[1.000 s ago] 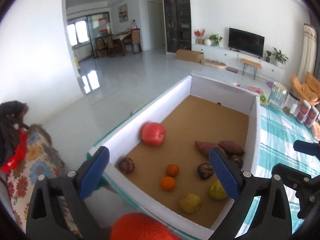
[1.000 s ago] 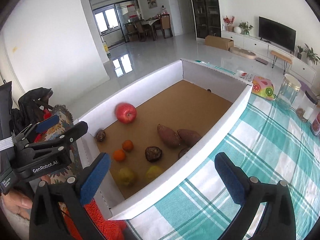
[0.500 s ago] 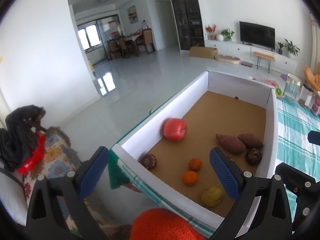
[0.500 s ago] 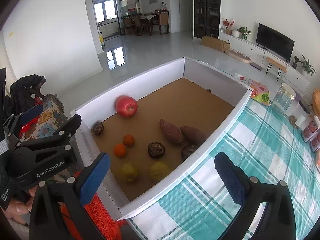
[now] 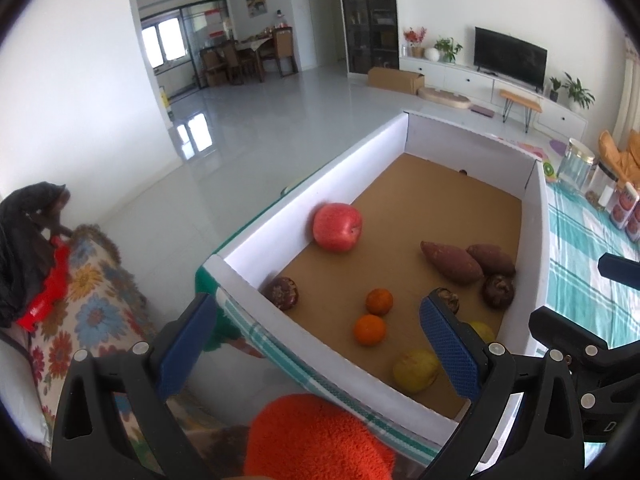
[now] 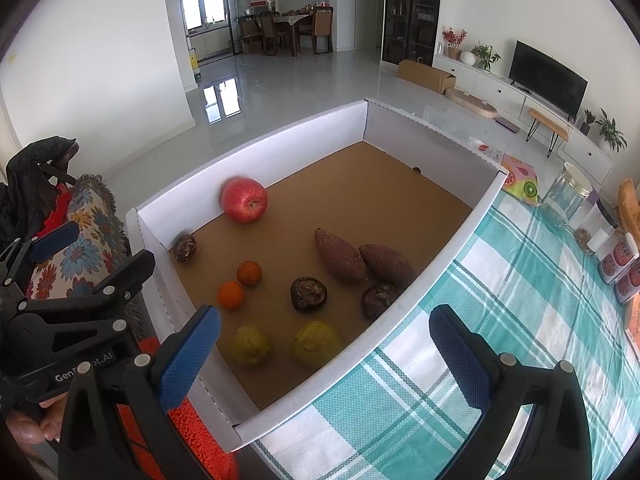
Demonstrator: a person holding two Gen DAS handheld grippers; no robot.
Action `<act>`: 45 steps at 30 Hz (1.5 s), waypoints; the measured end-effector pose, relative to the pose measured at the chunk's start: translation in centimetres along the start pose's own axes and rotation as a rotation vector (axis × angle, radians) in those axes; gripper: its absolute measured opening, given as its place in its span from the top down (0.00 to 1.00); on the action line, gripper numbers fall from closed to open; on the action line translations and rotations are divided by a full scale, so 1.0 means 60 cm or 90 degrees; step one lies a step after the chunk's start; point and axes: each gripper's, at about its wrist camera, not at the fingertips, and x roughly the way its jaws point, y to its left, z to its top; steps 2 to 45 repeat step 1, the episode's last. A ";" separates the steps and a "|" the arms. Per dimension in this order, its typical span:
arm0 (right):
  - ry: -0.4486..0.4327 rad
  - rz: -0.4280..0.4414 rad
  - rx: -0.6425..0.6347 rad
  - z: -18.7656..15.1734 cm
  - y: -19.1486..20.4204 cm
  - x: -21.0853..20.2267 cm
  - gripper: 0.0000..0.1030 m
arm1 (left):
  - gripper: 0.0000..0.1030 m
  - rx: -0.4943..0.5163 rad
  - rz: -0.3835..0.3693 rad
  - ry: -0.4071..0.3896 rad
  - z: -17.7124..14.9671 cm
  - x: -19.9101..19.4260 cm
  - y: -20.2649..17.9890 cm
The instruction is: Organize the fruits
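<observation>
You hold both grippers, left gripper (image 5: pixel 316 334) and right gripper (image 6: pixel 324 348), jaws apart and empty, above the box's (image 6: pixel 452 248) near corner; fruits lie loosely paired inside, apple (image 6: pixel 244 199) against the far wall.

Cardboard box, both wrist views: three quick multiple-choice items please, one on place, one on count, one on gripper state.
1. Where does the red apple lie?
A. against the box wall
B. on the checked cloth
C. between the sweet potatoes

2. How many small oranges are in the box?
A. one
B. two
C. four

3. How do both grippers stand?
A. shut on fruit
B. one holds an orange
C. open, holding nothing

Key:
1 A, the apple touches the white side wall.
2 B, one orange and a second orange lie side by side.
3 C, the left gripper and right gripper show wide jaws with nothing between.
</observation>
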 end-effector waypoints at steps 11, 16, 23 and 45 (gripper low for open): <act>0.001 0.002 -0.001 0.000 0.001 0.001 0.00 | 0.01 0.000 0.000 -0.002 -0.001 0.000 0.001; 0.001 0.002 -0.001 0.000 0.001 0.001 0.00 | 0.01 0.000 0.000 -0.002 -0.001 0.000 0.001; 0.001 0.002 -0.001 0.000 0.001 0.001 0.00 | 0.01 0.000 0.000 -0.002 -0.001 0.000 0.001; 0.001 0.002 -0.001 0.000 0.001 0.001 0.00 | 0.01 0.000 0.000 -0.002 -0.001 0.000 0.001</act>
